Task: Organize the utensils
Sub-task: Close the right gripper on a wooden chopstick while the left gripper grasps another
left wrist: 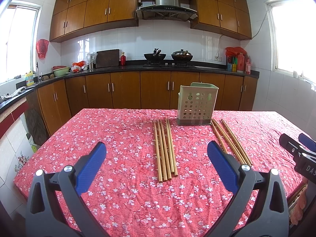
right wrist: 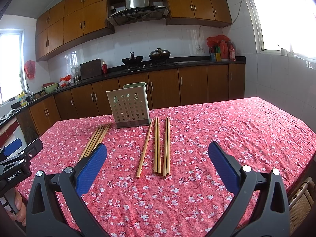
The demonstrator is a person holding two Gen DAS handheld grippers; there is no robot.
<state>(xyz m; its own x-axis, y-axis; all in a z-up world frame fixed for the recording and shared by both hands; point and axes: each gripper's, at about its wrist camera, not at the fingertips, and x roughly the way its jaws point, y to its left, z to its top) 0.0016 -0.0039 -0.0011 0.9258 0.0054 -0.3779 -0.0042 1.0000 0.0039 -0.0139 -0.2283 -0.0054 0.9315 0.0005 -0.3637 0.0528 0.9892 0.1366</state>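
Note:
A pale green perforated utensil holder (left wrist: 196,106) (right wrist: 131,106) stands upright at the far side of the table. Several wooden chopsticks (left wrist: 165,150) lie in a tight bunch left of it, and they show in the right wrist view (right wrist: 95,140) too. A second, looser group of chopsticks (right wrist: 158,146) lies right of the holder and also shows in the left wrist view (left wrist: 231,140). My left gripper (left wrist: 157,153) is open and empty above the near table, facing the left bunch. My right gripper (right wrist: 158,154) is open and empty, facing the right group.
The table wears a red floral cloth (left wrist: 126,187) (right wrist: 246,134). The other gripper shows at each view's edge: the right one in the left wrist view (left wrist: 300,150), the left one in the right wrist view (right wrist: 17,158). A wicker chair (right wrist: 302,199) stands at the table's near right corner. Kitchen counters run behind.

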